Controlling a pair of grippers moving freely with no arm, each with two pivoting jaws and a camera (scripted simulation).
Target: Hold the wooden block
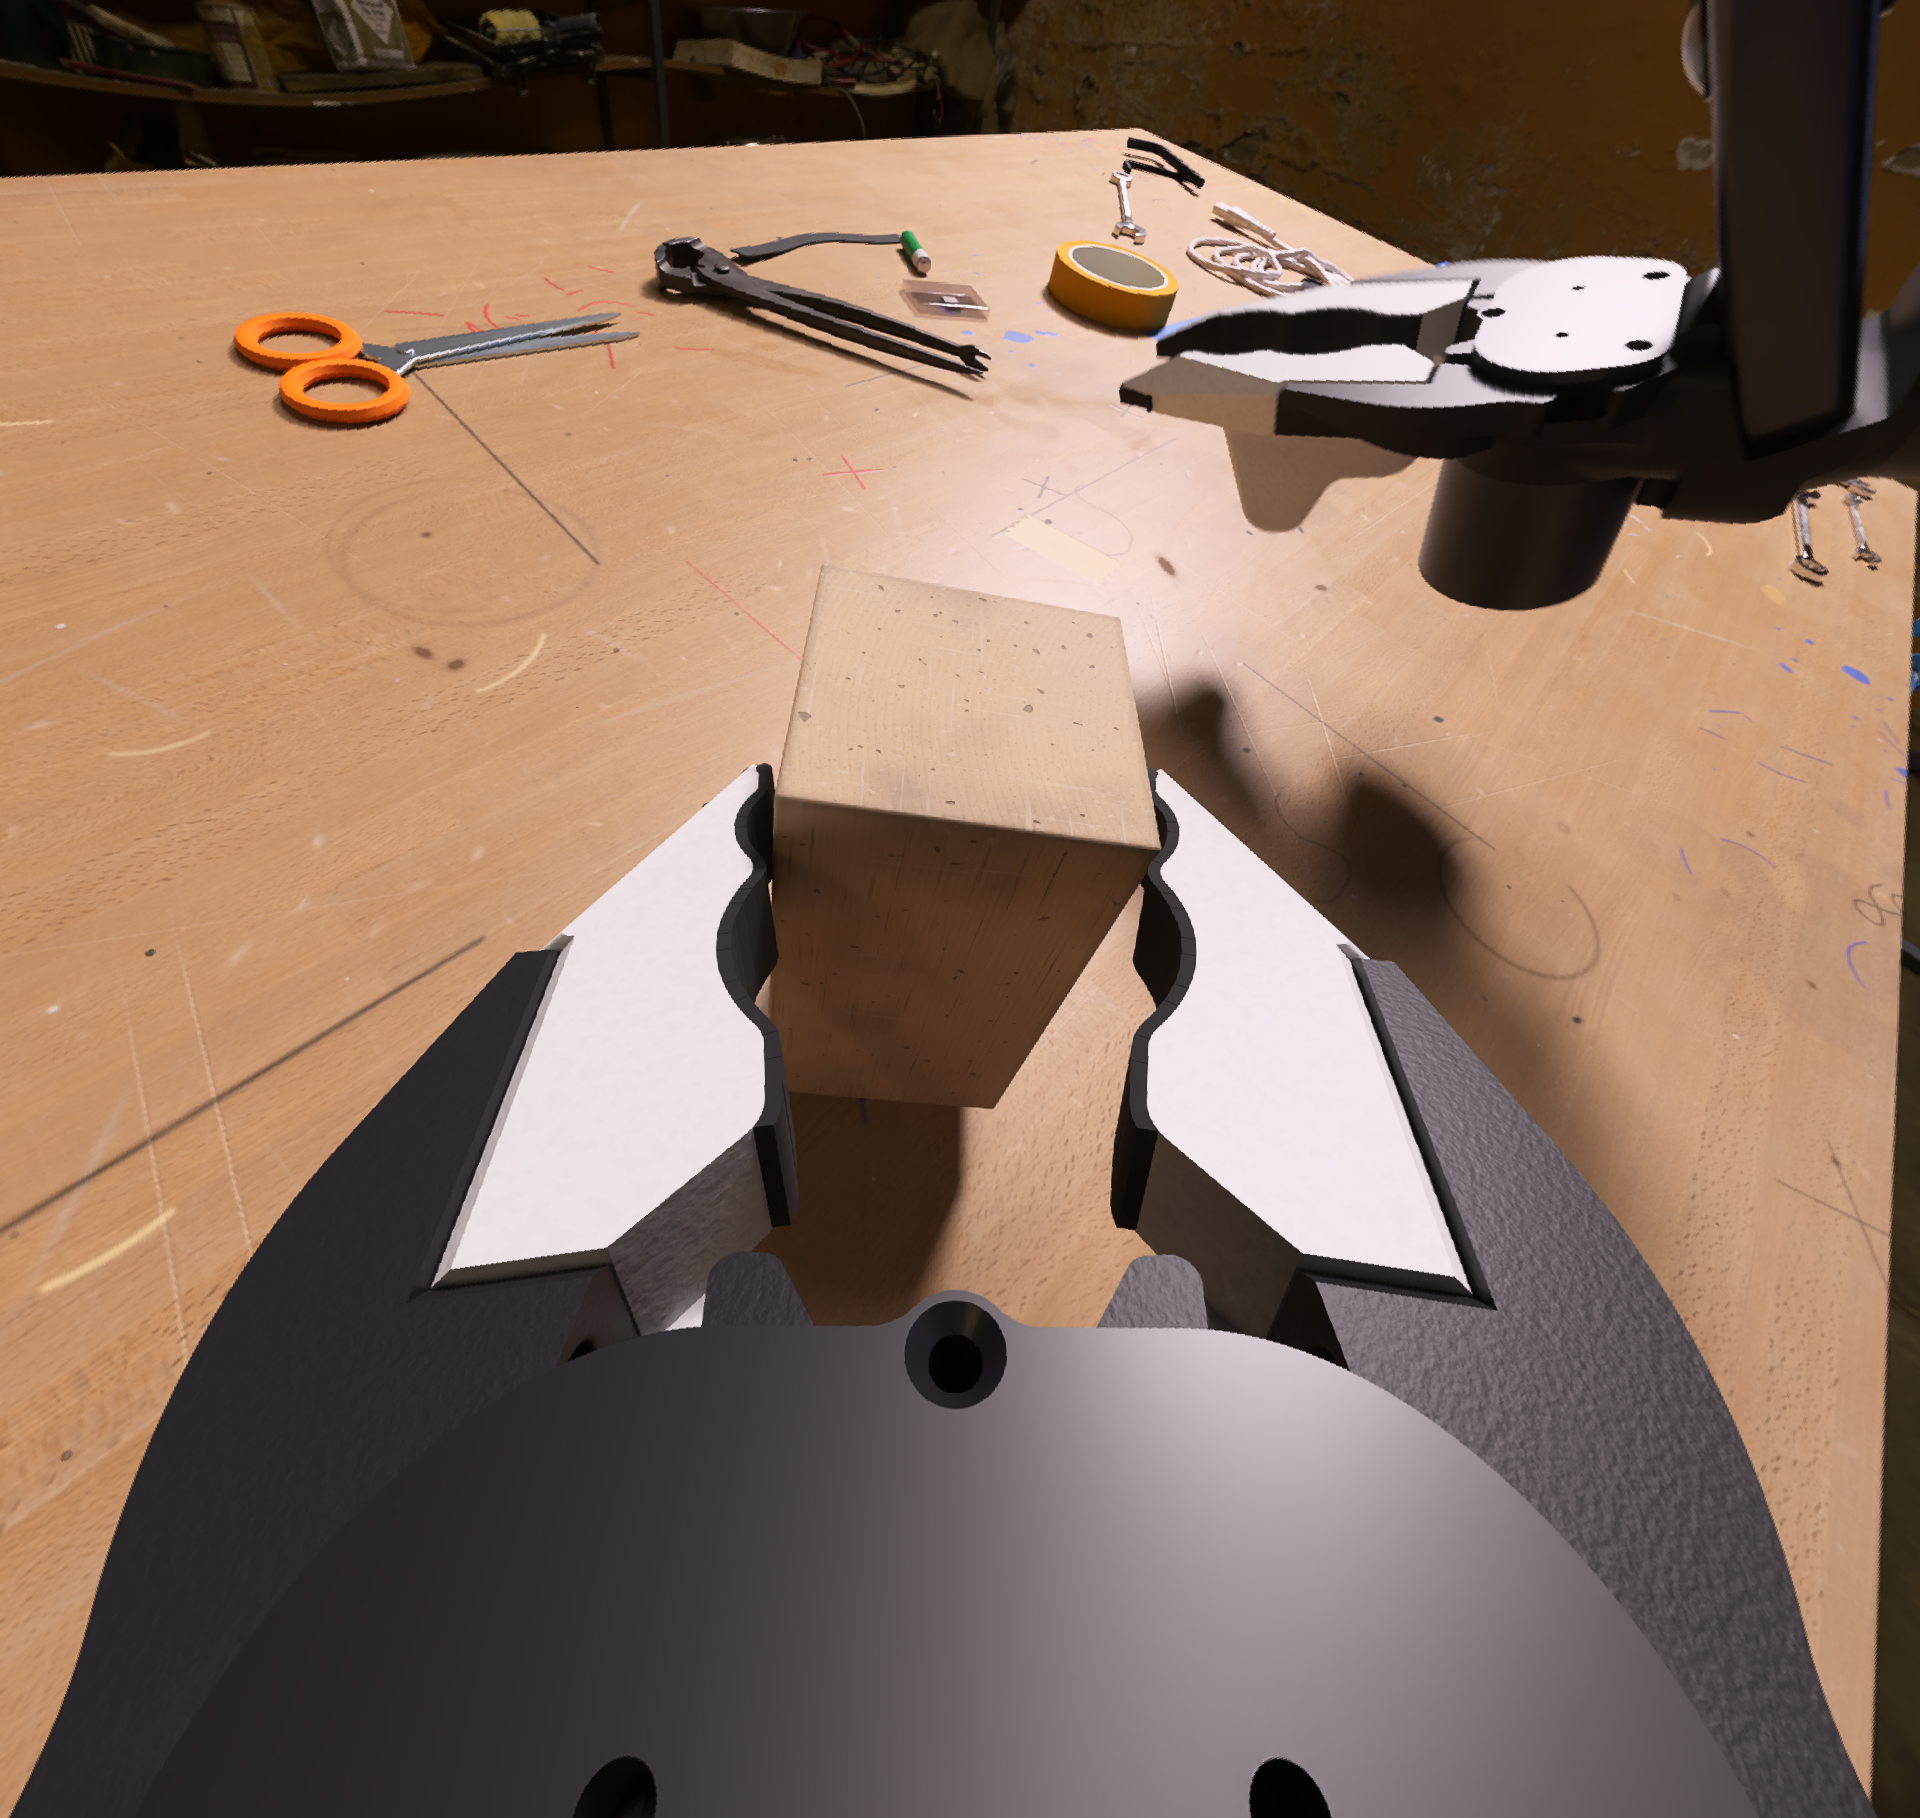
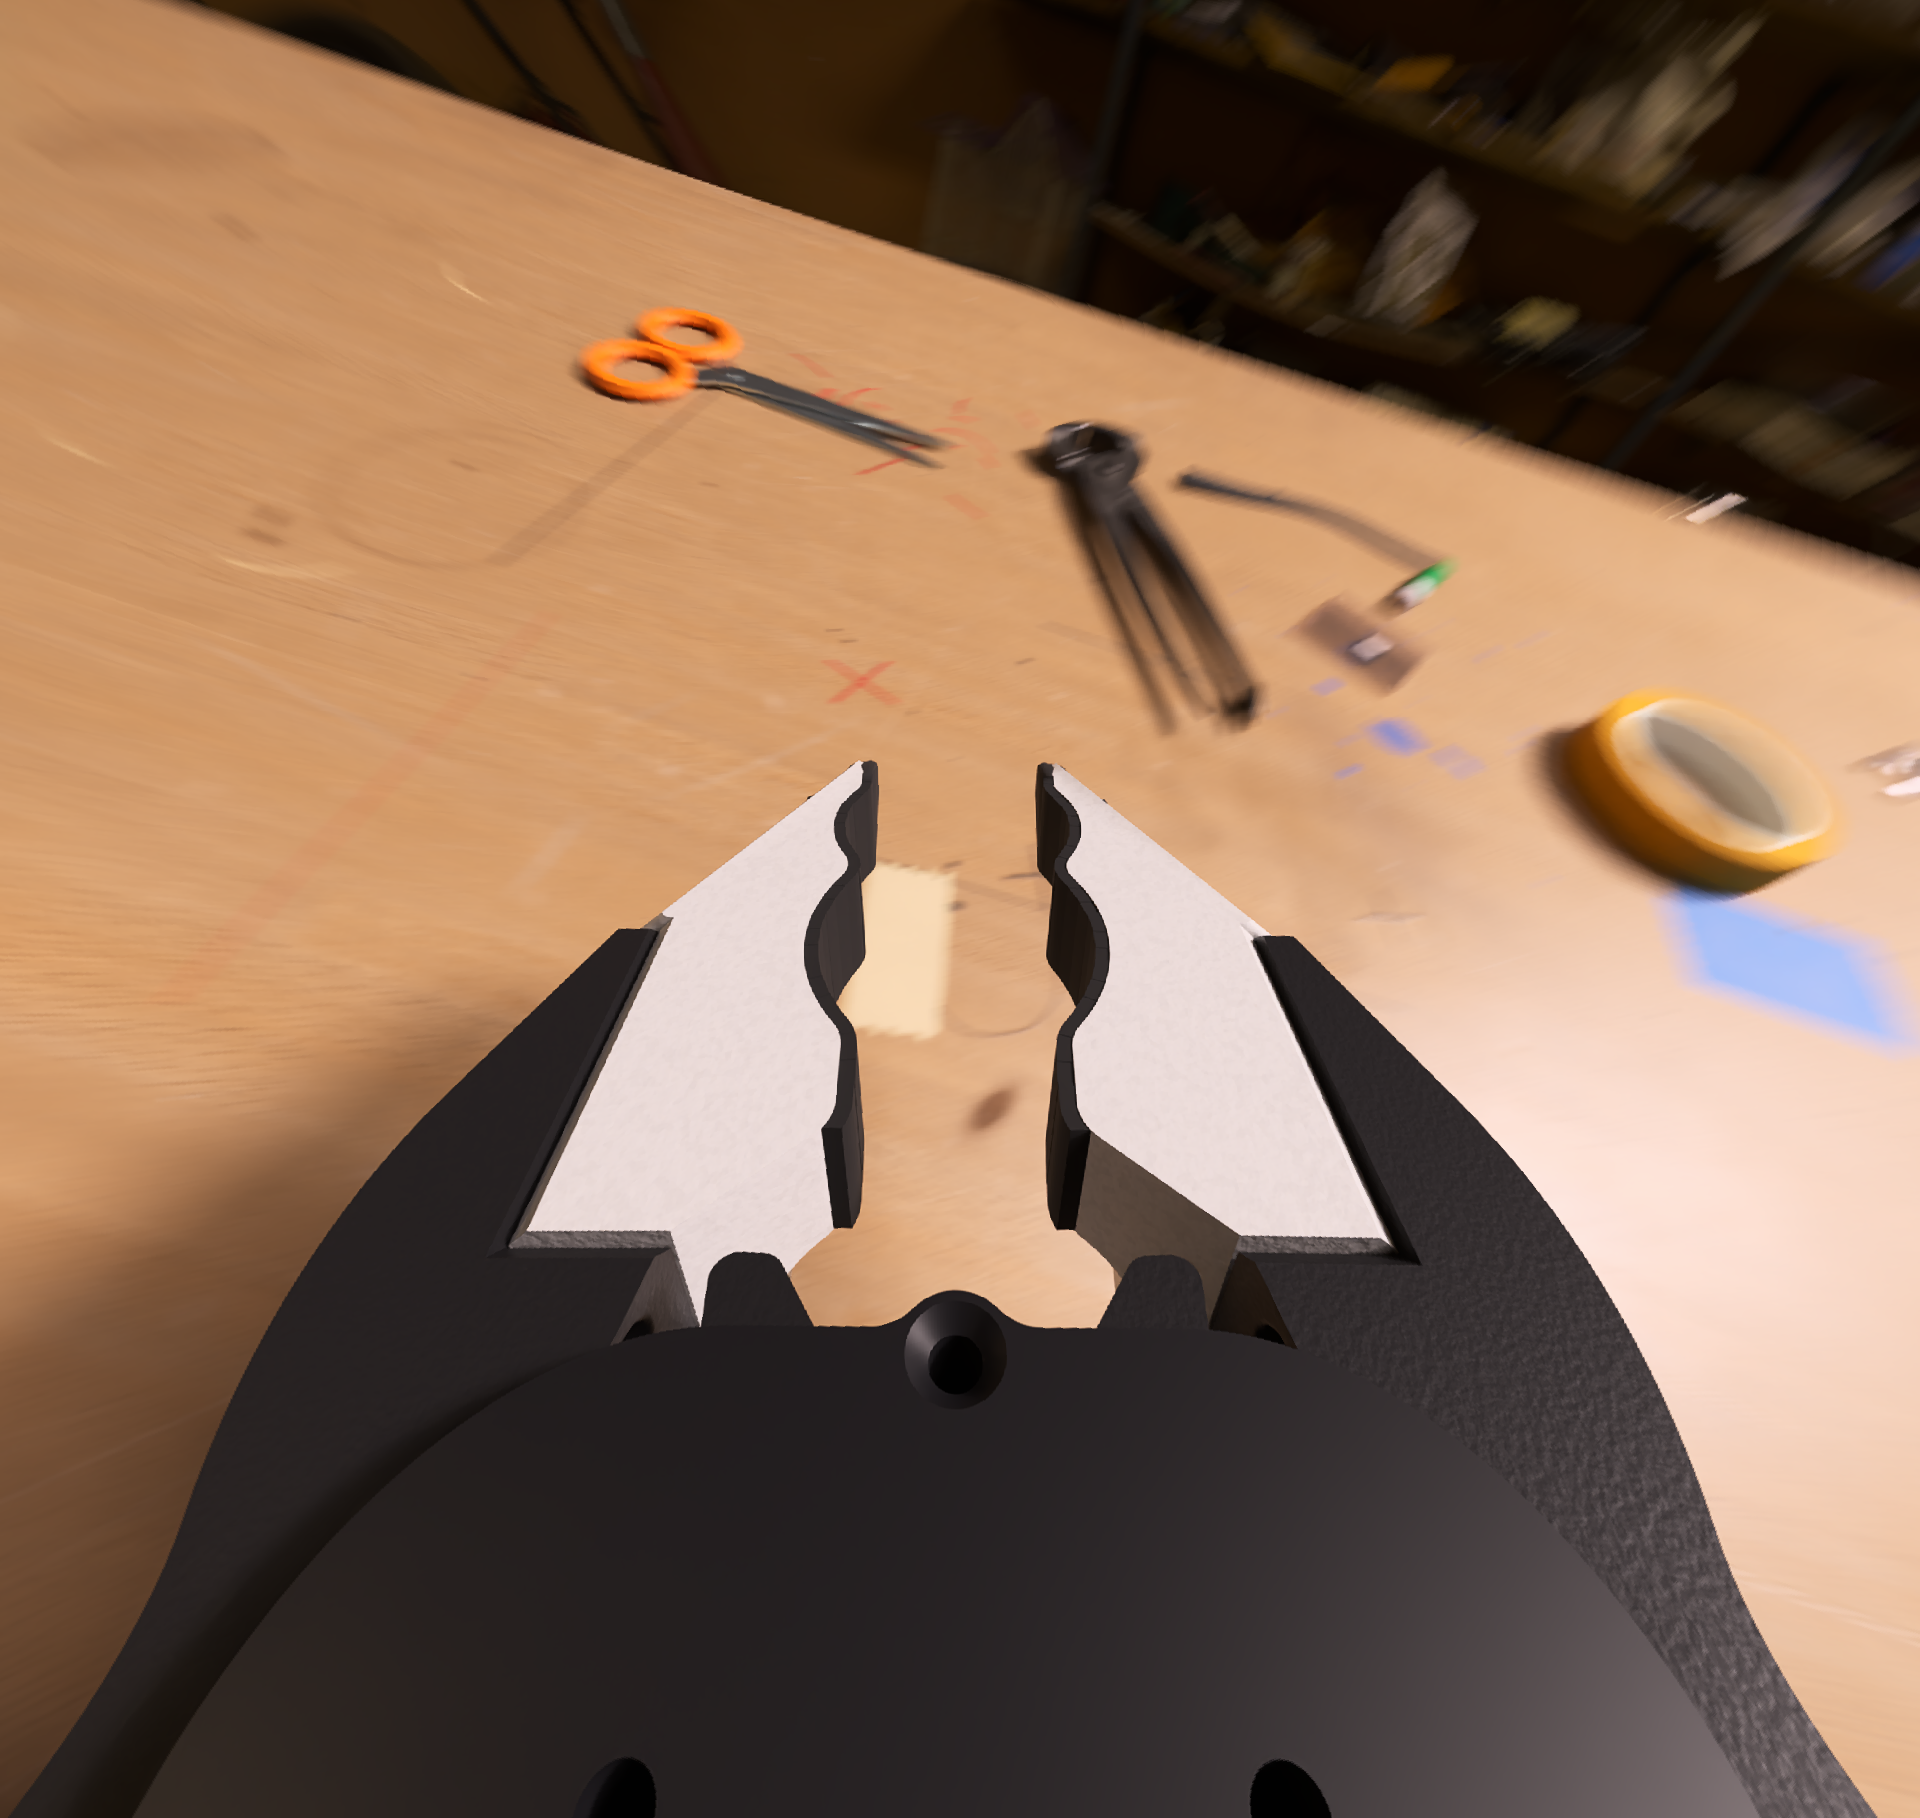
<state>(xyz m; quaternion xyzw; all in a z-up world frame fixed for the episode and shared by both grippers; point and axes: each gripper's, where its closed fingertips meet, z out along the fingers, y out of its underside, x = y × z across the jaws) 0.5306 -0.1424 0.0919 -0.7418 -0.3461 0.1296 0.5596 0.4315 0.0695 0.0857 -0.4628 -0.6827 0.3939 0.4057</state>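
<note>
The wooden block (image 1: 956, 729) is a pale, upright rectangular piece in the middle of the left wrist view. My left gripper (image 1: 961, 774) is shut on it, with one fingertip pressed on each side near its top. A shadow lies on the table just under its base. My right gripper (image 2: 956, 766) is open and empty, with bare table between its fingers. It also shows in the left wrist view (image 1: 1148, 366), hovering above the table to the far right of the block and pointing left. The block is not in the right wrist view.
On the wooden workbench (image 1: 312, 729) lie orange-handled scissors (image 1: 343, 366) at far left, black pincers (image 1: 810, 308) at far centre, and a yellow tape roll (image 1: 1112, 285) with white string (image 1: 1262, 262) at far right. The table's right edge (image 1: 1896, 833) is close. Cluttered shelves stand behind.
</note>
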